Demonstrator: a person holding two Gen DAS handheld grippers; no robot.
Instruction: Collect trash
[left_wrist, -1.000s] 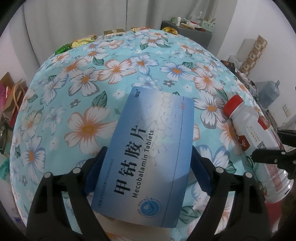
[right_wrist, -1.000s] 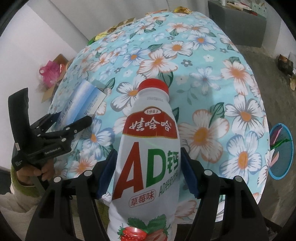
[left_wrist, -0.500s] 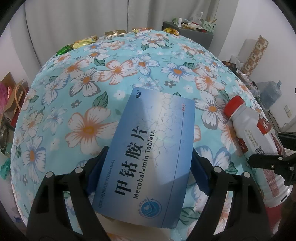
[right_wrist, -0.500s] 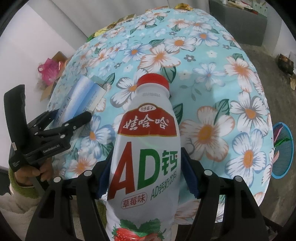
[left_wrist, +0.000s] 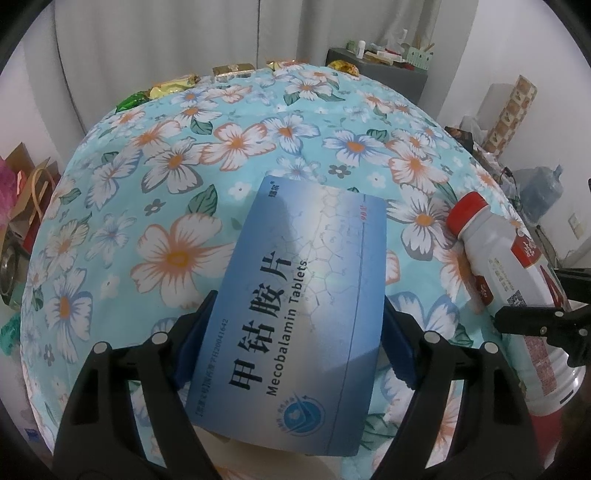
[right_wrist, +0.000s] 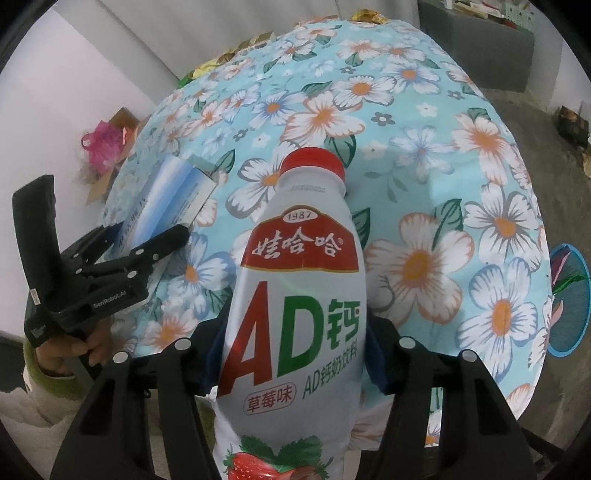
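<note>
Table under a light-blue floral tablecloth; gold and green candy wrappers along its far edge; tablet box and bottle at near edge.

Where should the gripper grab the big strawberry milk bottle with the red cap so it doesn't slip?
Best around the wide middle of the bottle, probably not the thin neck under the red cap. It lies on the flowery tablecloth, cap pointing away, so come from the bottom end, one finger each side. The right gripper already straddles it there, jaws closing on the label.
</note>
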